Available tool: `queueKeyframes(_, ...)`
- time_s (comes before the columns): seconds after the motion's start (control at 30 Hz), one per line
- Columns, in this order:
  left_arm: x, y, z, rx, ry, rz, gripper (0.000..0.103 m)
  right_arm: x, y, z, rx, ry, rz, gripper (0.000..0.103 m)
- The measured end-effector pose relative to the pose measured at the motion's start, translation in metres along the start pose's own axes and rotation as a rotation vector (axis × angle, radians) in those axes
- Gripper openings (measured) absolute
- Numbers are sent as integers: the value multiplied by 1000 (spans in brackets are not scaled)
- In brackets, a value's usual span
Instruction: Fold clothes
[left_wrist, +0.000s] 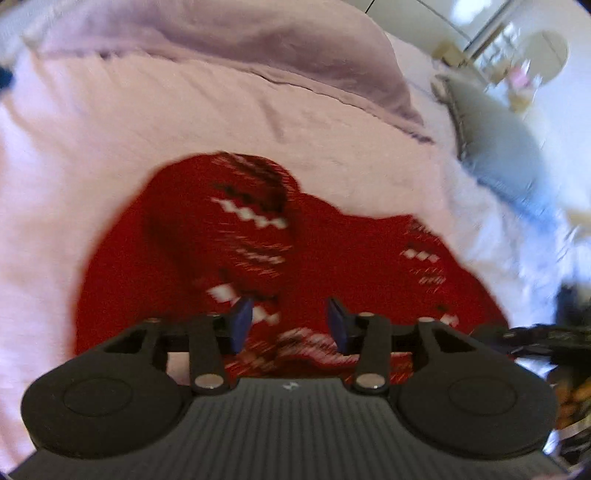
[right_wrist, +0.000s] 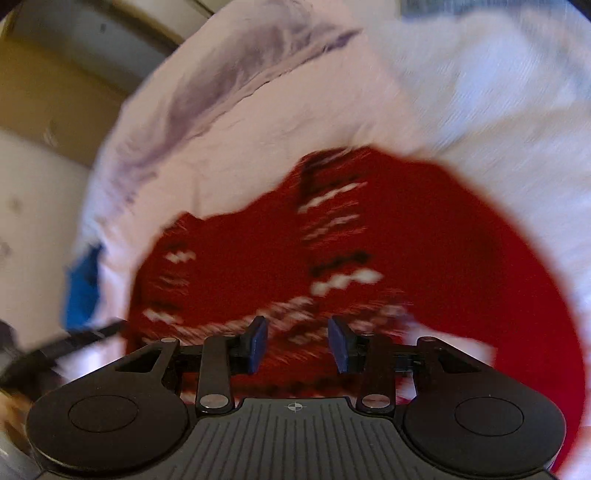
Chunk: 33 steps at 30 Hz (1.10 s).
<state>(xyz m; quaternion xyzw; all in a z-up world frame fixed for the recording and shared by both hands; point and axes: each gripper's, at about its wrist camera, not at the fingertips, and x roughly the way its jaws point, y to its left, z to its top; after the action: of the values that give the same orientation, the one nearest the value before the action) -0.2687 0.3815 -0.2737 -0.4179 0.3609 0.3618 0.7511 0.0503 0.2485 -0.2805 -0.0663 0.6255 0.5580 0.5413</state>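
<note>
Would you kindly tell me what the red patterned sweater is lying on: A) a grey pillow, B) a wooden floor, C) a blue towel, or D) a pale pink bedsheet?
D: the red patterned sweater lies spread on the pale pink bedsheet, which surrounds it in both wrist views.

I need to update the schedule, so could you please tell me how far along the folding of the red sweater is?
Partly done, it seems: the red sweater lies bunched on the pink bedding, with part doubled over itself. Nothing is in hand: the left gripper and right gripper hover open above it. Squaring and final folds remain.
</note>
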Motion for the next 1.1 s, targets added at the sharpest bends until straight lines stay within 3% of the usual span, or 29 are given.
queueKeyframes(0.1, 42, 3, 3, -40, 34, -41, 41, 30, -7, 12, 48, 12, 39, 44)
queueKeyframes(0.17, 69, 5, -1, -32, 117, -54, 39, 49, -14, 12, 82, 60, 35, 46)
queueKeyframes(0.23, 83, 5, -6, -8, 173, -48, 23, 68, -21, 12, 107, 114, 36, 45)
queueKeyframes(0.27, 84, 4, 0, 9, 175, -62, 7, 76, -22, 14, 100, 145, 42, 38)
queueKeyframes(0.3, 84, 2, 7, 27, 177, -77, 5, 82, -19, 17, 77, 180, 45, 14)
queueKeyframes(0.4, 85, -3, 27, 80, 181, -121, 4, 83, 1, 44, 3, 233, 90, 14)
queueKeyframes(0.47, 82, -12, 70, 138, 78, -127, 5, 75, 23, 81, -66, 159, 142, 14)
queueKeyframes(0.53, 79, -16, 118, 145, -49, -114, 9, 66, 41, 127, -54, -6, 156, 15)
queueKeyframes(0.57, 76, -16, 142, 132, -112, -105, 12, 60, 47, 149, -28, -110, 162, 23)
queueKeyframes(0.6, 74, -17, 166, 119, -175, -95, 16, 53, 50, 166, 5, -214, 132, 47)
queueKeyframes(0.67, 65, -11, 189, 93, -246, -6, 21, 39, 56, 190, 62, -381, 29, 79)
queueKeyframes(0.7, 59, -5, 191, 91, -262, 19, 26, 33, 55, 189, 56, -397, 10, 79)
queueKeyframes(0.77, 45, 17, 179, 95, -247, 29, 34, 21, 49, 179, 20, -389, 12, 79)
queueKeyframes(0.83, 37, 45, 151, 86, -192, 69, 34, 14, 42, 164, -18, -361, -2, 79)
queueKeyframes(0.97, 6, 109, 61, 36, -31, 200, 34, 8, 8, 87, -57, -237, -161, 79)
queueKeyframes(1.1, -43, 146, -35, -133, 87, 211, 37, -18, -34, 0, 112, -152, -244, 79)
